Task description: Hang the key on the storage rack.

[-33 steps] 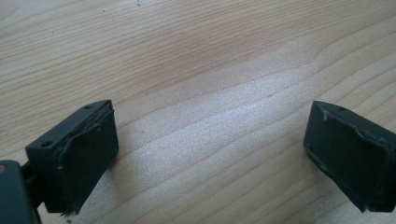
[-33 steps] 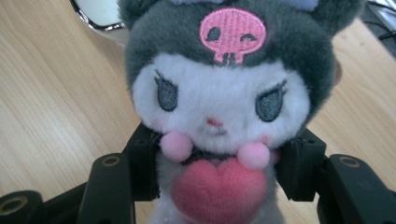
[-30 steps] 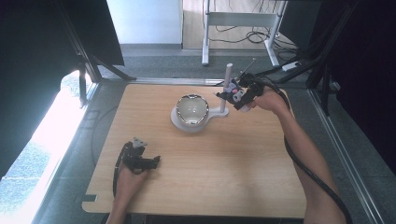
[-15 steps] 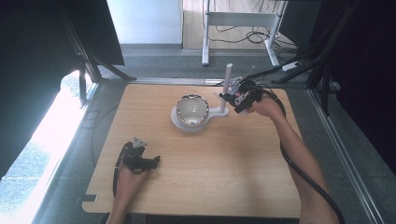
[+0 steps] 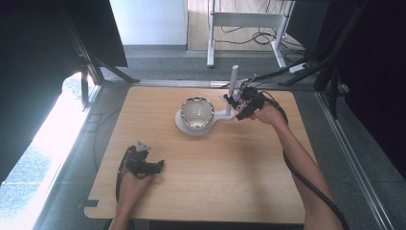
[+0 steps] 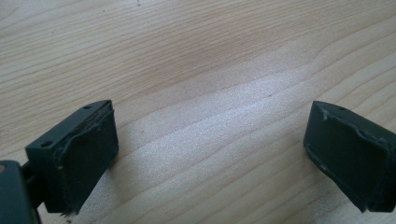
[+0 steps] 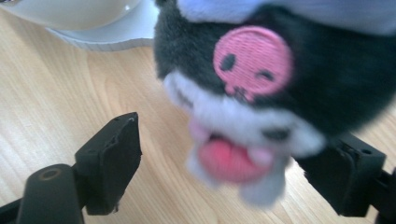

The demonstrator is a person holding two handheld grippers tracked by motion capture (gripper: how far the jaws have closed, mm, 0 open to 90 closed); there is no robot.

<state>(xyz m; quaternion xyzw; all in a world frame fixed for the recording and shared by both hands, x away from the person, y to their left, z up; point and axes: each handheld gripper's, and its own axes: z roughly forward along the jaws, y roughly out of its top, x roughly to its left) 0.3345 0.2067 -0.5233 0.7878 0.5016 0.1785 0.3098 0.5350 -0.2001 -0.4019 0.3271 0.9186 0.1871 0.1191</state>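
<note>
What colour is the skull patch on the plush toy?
Pink, on the black plush toy; the skull patch shows best in the right gripper view.

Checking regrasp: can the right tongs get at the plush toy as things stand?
Probably yes. The plush toy sits right between the right tongs, whose jaws have just been opening and stand apart, pads off it, nothing in between.

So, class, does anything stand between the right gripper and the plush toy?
Nothing visible does. The right gripper has just been opening its jaws, and the plush toy sits directly between them, with one pad clearly apart from it.

Black plush toy (pink skull patch, white muzzle) beside a white stand on pale wood table.
</note>
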